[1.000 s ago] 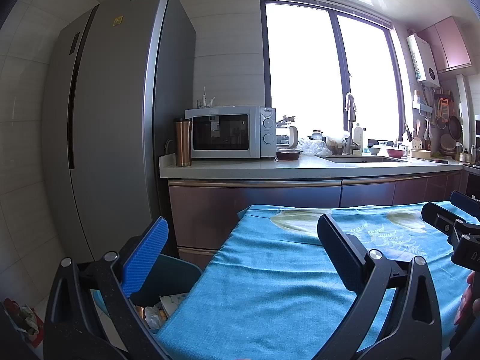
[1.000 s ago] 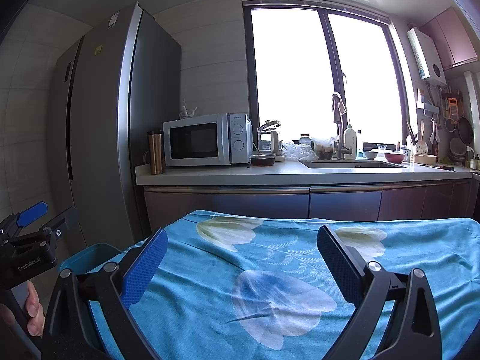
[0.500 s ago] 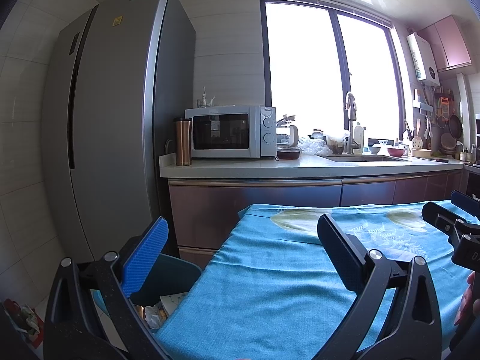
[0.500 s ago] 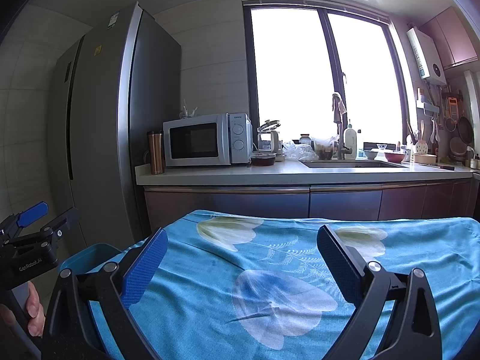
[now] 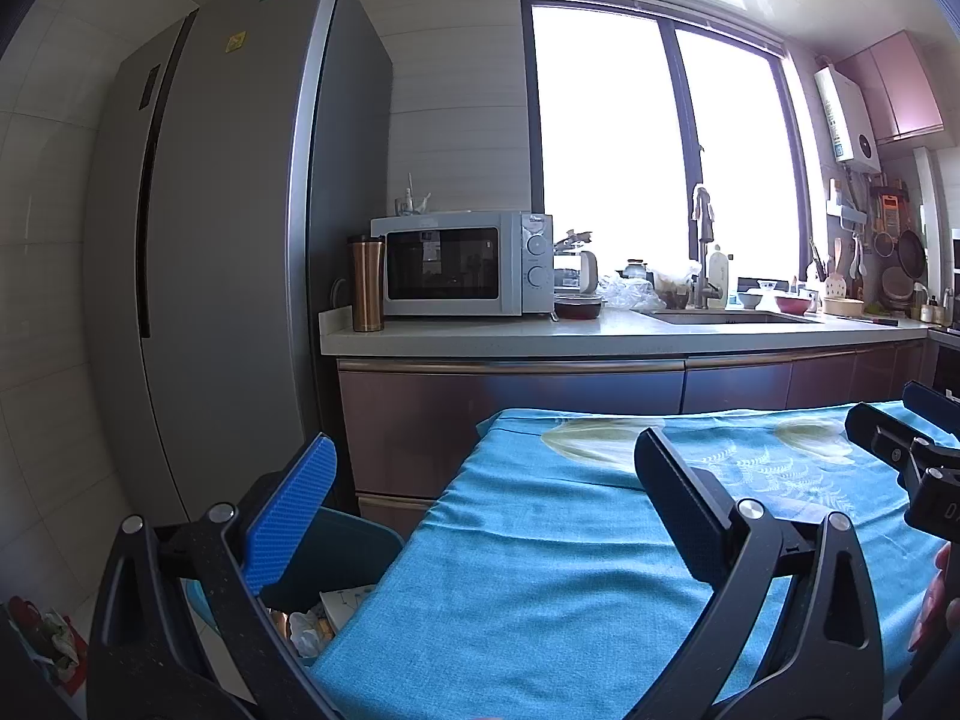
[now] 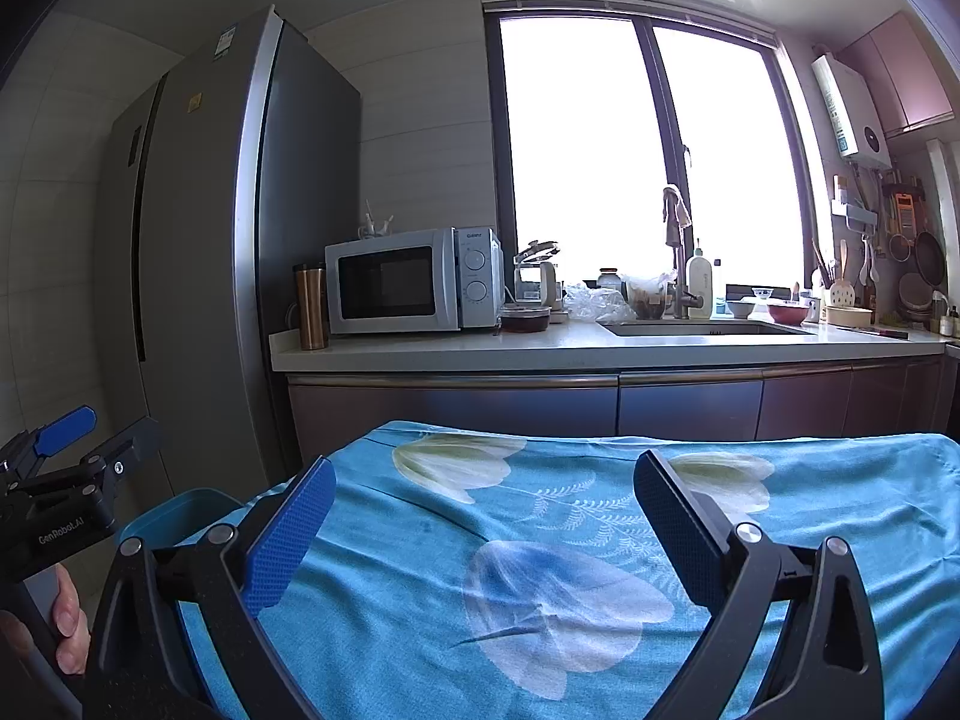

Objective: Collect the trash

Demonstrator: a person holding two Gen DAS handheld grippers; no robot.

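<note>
Both grippers hover with jaws wide and empty: the left gripper [image 5: 486,516] and the right gripper [image 6: 480,516] sit above the blue flower-printed tablecloth [image 6: 570,570], which looks bare of litter. The round teal plastic waste bin [image 5: 354,552], scraps inside, stands at eight o'clock off the table's corner. Judging by this, the collecting seems done or paused; next, look for leftover trash.
</note>
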